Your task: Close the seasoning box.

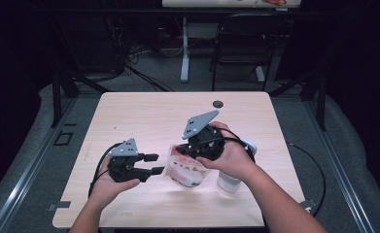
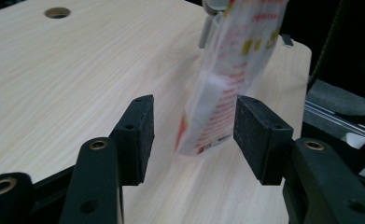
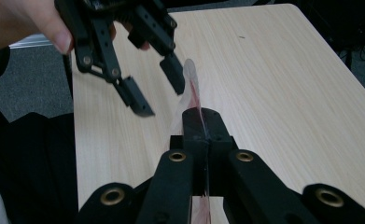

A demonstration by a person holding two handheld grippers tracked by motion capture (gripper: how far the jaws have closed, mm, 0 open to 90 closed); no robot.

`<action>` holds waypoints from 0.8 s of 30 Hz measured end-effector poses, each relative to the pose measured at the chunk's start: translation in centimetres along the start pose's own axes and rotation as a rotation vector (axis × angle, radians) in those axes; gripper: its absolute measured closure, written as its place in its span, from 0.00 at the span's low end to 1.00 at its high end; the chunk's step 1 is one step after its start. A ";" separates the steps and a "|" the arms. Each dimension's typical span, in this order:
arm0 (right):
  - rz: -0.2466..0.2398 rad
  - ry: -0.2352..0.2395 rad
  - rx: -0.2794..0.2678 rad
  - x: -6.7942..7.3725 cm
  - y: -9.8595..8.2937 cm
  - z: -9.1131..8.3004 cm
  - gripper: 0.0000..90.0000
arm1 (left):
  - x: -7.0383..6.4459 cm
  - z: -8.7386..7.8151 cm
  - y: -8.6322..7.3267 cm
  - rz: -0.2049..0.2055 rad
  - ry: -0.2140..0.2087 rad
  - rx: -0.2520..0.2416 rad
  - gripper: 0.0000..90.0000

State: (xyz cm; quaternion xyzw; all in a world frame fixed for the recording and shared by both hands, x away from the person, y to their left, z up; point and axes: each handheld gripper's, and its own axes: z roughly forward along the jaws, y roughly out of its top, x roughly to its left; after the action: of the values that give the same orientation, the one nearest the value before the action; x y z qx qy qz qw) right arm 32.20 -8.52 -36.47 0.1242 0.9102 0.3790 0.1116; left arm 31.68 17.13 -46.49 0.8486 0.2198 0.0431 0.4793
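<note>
A clear plastic bag (image 1: pixel 187 171) with red and yellow print hangs just above the light wood table (image 1: pixel 144 111). My right gripper (image 1: pixel 181 148) holds it by its top edge. In the right gripper view that gripper (image 3: pixel 202 123) is shut on the thin bag edge (image 3: pixel 193 88). My left gripper (image 1: pixel 156 163) stands open just left of the bag. In the left gripper view the bag's lower corner (image 2: pixel 217 98) hangs between the left gripper's (image 2: pixel 196 130) spread pads (image 2: pixel 140 126), touching neither.
A white container (image 1: pixel 229 182) stands on the table under the hand that holds the right gripper. A round cable hole (image 1: pixel 218 104) sits near the table's far edge. A chair (image 1: pixel 241 43) and a desk leg stand beyond the table.
</note>
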 end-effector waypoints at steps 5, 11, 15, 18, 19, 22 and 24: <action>0.002 -0.001 -0.012 0.0 -0.1 -0.7 1.00 | -0.5 1.4 -0.2 0.029 -0.019 0.014 0.53; -0.011 0.004 -0.016 0.1 -0.1 -1.4 1.00 | -0.9 2.6 -0.5 0.039 -0.045 0.005 0.53; -0.018 0.009 -0.022 0.2 0.0 -1.7 1.00 | -1.0 3.2 -0.8 0.045 -0.070 0.013 0.53; -0.026 0.011 -0.021 0.3 0.1 -1.8 1.00 | -1.0 3.7 -1.0 0.048 -0.083 0.019 0.53; -0.026 0.012 -0.021 0.3 0.1 -1.8 1.00 | -1.0 3.8 -1.1 0.047 -0.086 0.024 0.53; -0.030 0.016 -0.027 0.4 0.2 -1.9 1.00 | -1.1 4.4 -1.3 0.056 -0.090 0.029 0.53; -0.033 0.018 -0.028 0.4 0.2 -2.0 1.00 | -1.1 4.7 -1.5 0.055 -0.097 0.027 0.53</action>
State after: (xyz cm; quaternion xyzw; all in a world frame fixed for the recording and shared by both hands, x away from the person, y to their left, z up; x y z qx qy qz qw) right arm 31.27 -9.58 -34.95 0.1043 0.9076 0.3910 0.1114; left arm 31.53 13.57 -50.10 0.8618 0.1733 0.0123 0.4766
